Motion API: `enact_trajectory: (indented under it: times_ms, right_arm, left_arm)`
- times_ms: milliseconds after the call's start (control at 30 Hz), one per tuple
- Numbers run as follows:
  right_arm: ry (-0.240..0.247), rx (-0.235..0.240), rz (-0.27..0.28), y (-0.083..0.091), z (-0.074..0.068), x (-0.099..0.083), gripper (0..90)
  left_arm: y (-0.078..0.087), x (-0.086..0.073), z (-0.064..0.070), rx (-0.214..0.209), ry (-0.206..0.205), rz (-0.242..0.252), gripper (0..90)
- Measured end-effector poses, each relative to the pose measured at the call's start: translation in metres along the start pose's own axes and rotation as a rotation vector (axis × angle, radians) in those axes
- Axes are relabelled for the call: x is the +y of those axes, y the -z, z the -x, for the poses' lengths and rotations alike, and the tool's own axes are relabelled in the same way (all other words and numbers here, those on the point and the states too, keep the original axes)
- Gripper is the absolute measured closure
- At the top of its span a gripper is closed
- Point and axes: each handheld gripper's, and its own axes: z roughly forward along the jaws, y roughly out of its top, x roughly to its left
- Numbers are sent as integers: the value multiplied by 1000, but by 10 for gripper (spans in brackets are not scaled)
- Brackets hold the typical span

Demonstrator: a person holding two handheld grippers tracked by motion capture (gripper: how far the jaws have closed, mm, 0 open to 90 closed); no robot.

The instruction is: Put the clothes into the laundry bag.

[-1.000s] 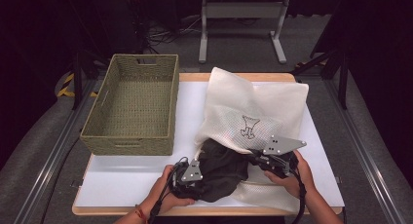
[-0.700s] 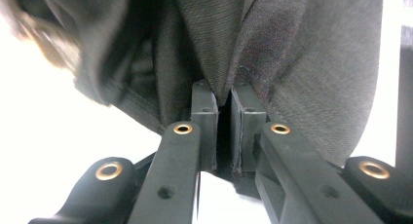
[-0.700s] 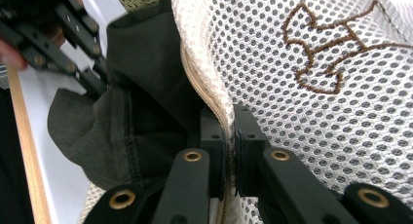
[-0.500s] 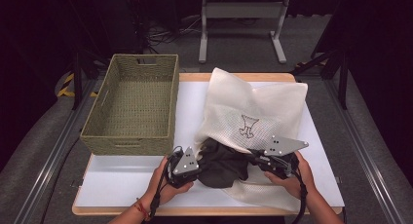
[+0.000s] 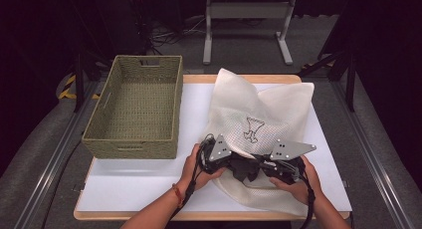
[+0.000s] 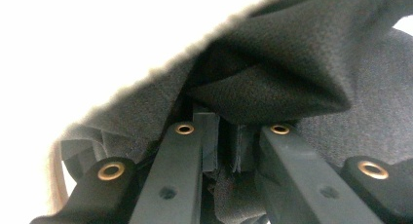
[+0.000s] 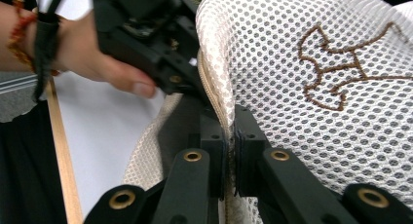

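Note:
A cream mesh bag (image 5: 259, 109) with a brown stitched emblem lies on the white table top (image 5: 129, 184). At its near opening sits a bunched dark garment (image 5: 245, 168), mostly covered by the mesh. My left gripper (image 5: 232, 164) is at the opening's left side, shut on a fold of the dark garment (image 6: 272, 78) that drapes over the left gripper (image 6: 226, 136). My right gripper (image 5: 263, 168) faces it from the right. In the right gripper view, the right gripper (image 7: 230, 136) is shut on the bag's zipper edge, with the mesh bag (image 7: 302, 63) rising to the right.
An empty woven basket (image 5: 129, 147) stands on the table's left half, close to the bag. The other hand (image 7: 97, 63) and its gripper body (image 7: 146, 29) are just beyond my right jaws. The table's wooden front edge (image 5: 149, 216) runs beneath both forearms.
My left gripper has moved right with the dark garment, deeper under the mesh, so less dark cloth shows. The right gripper has kept its place on the bag's edge.

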Motion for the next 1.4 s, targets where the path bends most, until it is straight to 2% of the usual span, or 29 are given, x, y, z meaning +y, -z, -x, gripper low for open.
enact_trajectory:
  times_ms: [67, 100, 233, 267, 300, 333, 500, 533, 567, 600, 667, 733, 767, 833, 900, 933, 1000, 1100, 1167, 1267, 1333, 1400]
  right_arm:
    - [-11, 8, -5, -2, 1, -2, 854]
    - [-11, 11, -8, -3, 1, -2, 854]
    - [-14, 20, -26, -7, 1, -5, 854]
    - [-21, 9, -41, -9, 2, -8, 854]
    - [-21, 9, -41, -9, 2, -8, 854]
    - [-29, 9, -45, -10, 4, -8, 853]
    - [-23, -33, -77, -11, 6, -13, 853]
    - [-29, -29, -78, -11, 7, -14, 853]
    - [-29, -29, -78, -11, 7, -14, 853]
    - [-29, -31, -77, -12, 7, -15, 853]
    - [-28, -33, -75, -12, 7, -15, 853]
    - [-31, -37, -67, -10, 7, -15, 853]
    - [-34, -36, -65, -10, 7, -15, 854]
    - [-31, -37, -66, -10, 6, -14, 853]
    - [-31, -31, -67, -10, 5, -14, 853]
    - [-29, -30, -64, -10, 5, -14, 853]
    - [-28, -24, -64, -10, 5, -13, 853]
    - [-26, -15, -65, -9, 4, -14, 853]
    - [-31, -6, -68, -10, 4, -15, 852]
    - [-37, 6, -79, -13, 5, -18, 850]
    - [-50, 7, -90, -15, 7, -21, 850]
    - [-87, 20, -89, -16, 11, -25, 851]
  left_arm:
    - [-8, -1, -2, 24, -5, 2, 831]
    - [-12, -2, -5, 37, 14, 14, 831]
    - [-19, -3, -10, 70, 33, 23, 831]
    - [-23, -5, -13, 101, 25, 18, 831]
    - [-23, -5, -13, 101, 25, 18, 828]
    - [-24, -6, -15, 96, 44, 16, 828]
    - [-12, -9, -15, 20, 56, 22, 775]
    - [-5, -12, -15, -9, 53, 16, 735]
    - [-5, -12, -15, -9, 53, 16, 656]
    - [1, -14, -14, -24, 55, 10, 656]
    - [10, -17, -13, -48, 54, 3, 566]
    - [20, -21, -12, -83, 65, -10, 408]
    - [23, -22, -12, -114, 70, -11, 366]
    - [25, -23, -9, -162, 69, -26, 307]
    - [20, -22, -2, -174, 41, -56, 287]
    - [17, -22, 1, -168, 31, -65, 289]
    - [5, -20, 6, -121, 10, -104, 333]
    - [-10, -18, 6, -61, 20, -137, 478]
    - [-18, -16, 3, -51, 51, -126, 567]
    - [-29, -11, 1, -33, 71, -107, 657]
    - [-33, -6, 3, 0, 57, -104, 712]
    - [-34, -4, 3, 19, 52, -77, 765]
